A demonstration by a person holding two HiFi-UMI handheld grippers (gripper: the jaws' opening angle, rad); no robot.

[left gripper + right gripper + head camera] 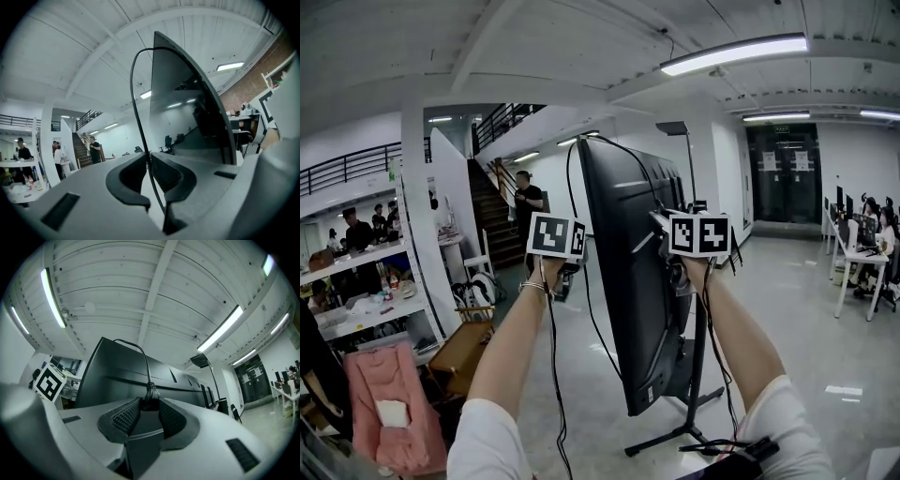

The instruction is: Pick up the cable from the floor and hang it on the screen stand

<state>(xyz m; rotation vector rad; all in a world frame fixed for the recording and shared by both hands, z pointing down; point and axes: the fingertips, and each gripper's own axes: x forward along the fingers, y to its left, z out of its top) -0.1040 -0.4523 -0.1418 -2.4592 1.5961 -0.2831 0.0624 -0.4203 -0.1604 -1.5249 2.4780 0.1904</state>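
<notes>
Your L gripper is raised beside the screen, jaws nearly together, pinching the thin black cable. From there the cable arcs up & over the screen's top edge. The screen shows edge-on, mounted on its stand. Your R gripper is on the screen's far side, w/ jaws set wider, clamped on the cable's plug. Slack cable drops below the L jaws. A person stands by stairs in the bkgd.
</notes>
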